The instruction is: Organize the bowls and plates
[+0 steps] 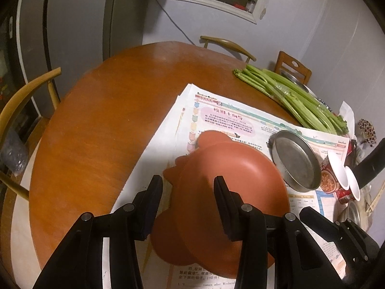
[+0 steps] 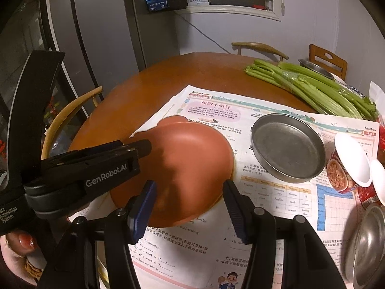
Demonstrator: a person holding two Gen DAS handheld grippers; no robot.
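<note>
Terracotta bowl [image 1: 231, 168], tipped on edge over flat terracotta plates [image 1: 168, 238] on the newspaper [image 1: 216, 118] that covers the near half of your round wooden table [image 1: 101, 110]. Your left gripper [image 1: 190, 187] hangs over its near rim with fingers spread wide, the rim between them; whether either finger touches cannot be told. Your right gripper [image 2: 190, 192] waits just short of the bowl, equally wide and empty. A steel pan [image 2: 288, 147] lies at the bowl's three o'clock, an instant-noodle cup [image 2: 346, 166] beyond it. Celery [image 2: 312, 89] sprawls at two o'clock near the far edge.
</note>
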